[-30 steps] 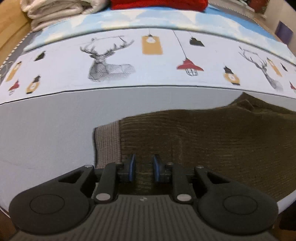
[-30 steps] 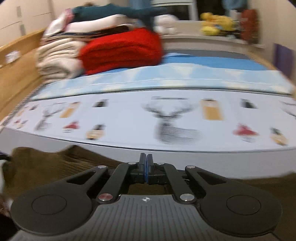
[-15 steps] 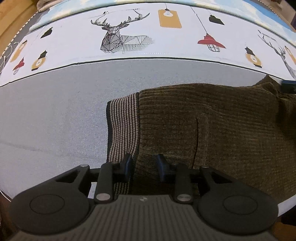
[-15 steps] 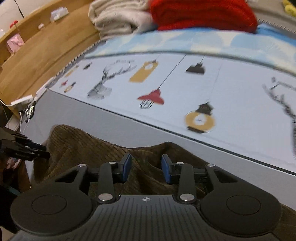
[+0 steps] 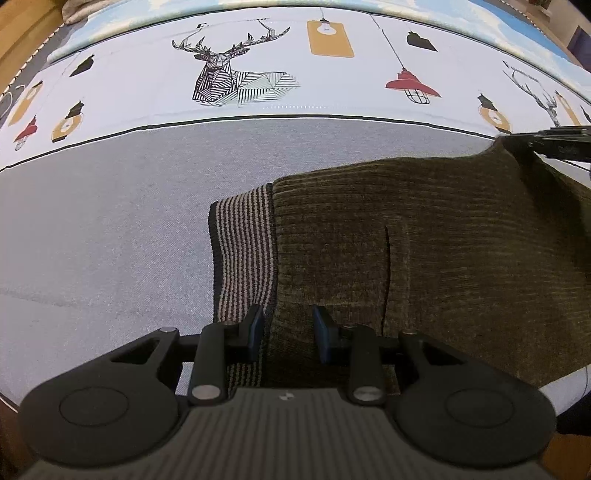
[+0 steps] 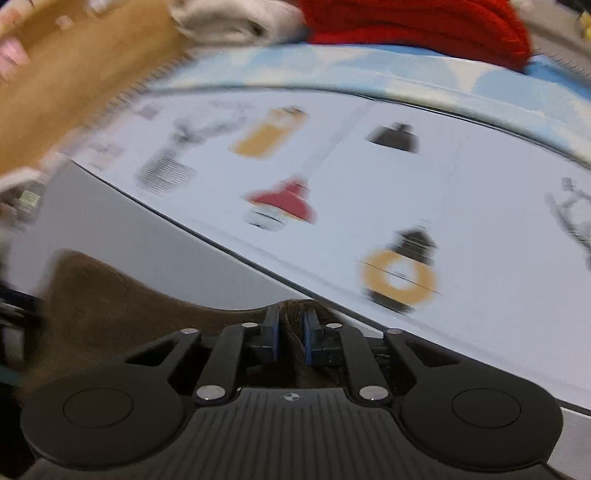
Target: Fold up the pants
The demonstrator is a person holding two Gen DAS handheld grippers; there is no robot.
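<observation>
1. The brown corduroy pants (image 5: 424, 240) lie spread on the grey part of the bed sheet (image 5: 110, 221), near the front edge of the bed. Their striped ribbed waistband (image 5: 242, 251) is at the left end and the legs run off to the right.
2. No finished fold shows in either view. The waistband end lies flat in a single spread, so I judge the task is at an early stage, with the first fold only being set up.
3. The left claw (image 5: 288, 334) points steeply down over the waistband seam. Its pads stand apart with cloth between them, and I cannot tell whether they press it.
4. The right claw (image 6: 290, 338) is closing on a bunched ridge of the pants (image 6: 291, 314), which fills the gap between the blue pads. This view is blurred.
5. Still to do, as I judge it: lift the gripped part, carry it over, lay it down and smooth it, then repeat.
6. Further out are the printed deer-and-lantern sheet (image 5: 295, 74), a red blanket (image 6: 424, 26) and cream folded cloths (image 6: 229, 22).
</observation>
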